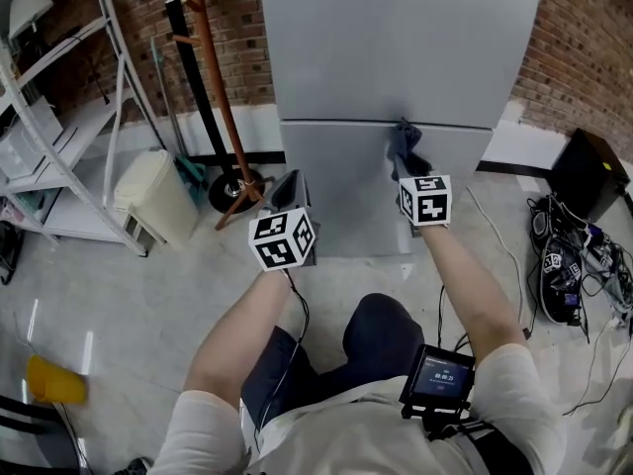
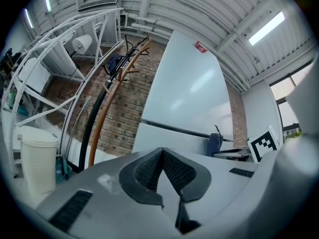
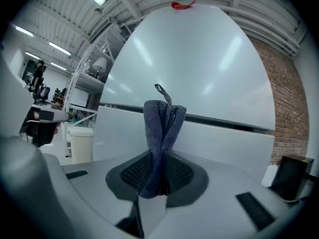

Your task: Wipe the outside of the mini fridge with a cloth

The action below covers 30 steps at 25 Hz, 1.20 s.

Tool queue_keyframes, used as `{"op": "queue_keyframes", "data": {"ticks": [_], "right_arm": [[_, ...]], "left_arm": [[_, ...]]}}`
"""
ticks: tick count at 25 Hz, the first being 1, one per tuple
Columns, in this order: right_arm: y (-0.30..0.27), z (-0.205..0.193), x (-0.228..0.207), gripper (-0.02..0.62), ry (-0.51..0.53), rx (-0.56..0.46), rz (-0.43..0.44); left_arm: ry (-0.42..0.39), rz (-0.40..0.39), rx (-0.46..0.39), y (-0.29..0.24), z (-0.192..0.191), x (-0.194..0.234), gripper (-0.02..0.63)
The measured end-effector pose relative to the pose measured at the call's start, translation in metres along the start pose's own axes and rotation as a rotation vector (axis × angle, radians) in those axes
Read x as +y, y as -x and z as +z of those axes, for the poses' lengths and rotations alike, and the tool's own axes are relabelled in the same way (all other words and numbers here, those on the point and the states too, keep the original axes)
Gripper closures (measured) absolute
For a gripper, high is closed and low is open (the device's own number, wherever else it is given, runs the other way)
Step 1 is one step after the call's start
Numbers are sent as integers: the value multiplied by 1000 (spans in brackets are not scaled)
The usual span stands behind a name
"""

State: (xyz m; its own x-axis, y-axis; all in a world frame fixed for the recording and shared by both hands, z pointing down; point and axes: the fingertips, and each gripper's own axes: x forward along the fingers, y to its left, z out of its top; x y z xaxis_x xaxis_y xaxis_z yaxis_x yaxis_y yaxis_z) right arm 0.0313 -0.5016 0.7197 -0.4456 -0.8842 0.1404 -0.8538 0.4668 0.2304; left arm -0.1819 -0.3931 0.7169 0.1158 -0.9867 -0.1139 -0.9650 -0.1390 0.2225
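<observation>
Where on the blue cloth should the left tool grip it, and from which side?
Probably the bunched upper part of the cloth, which stands free above the shut right tool. The left tool, shut and empty, would come from the left.

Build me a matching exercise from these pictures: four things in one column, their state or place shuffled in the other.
Things:
1. cloth
2. left gripper
3. mini fridge
4. bin

States or places:
a. cream, standing left of the mini fridge
b. jaws together, nothing between them
c. pinched in the right gripper
d. grey, doors closed

Pairs: 1-c, 2-b, 3-d, 4-a.
</observation>
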Motion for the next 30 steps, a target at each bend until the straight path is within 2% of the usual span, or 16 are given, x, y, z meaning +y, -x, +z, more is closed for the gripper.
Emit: {"op": "queue_keyframes", "data": {"ticks": [12,17,24,30], "right_arm": [[-49,17,153,523,66,14,214],[-73,19,199,523,48,38,271],[-79,20,217,523,41,21,295],[-74,22,214,523,25,4,334]], "left_arm": [[-3,97,4,36,5,62,603],[-22,126,10,48,13,77,603],[-57,147,12,67,20,88,603],[-64,127,32,59,9,71,602]]}}
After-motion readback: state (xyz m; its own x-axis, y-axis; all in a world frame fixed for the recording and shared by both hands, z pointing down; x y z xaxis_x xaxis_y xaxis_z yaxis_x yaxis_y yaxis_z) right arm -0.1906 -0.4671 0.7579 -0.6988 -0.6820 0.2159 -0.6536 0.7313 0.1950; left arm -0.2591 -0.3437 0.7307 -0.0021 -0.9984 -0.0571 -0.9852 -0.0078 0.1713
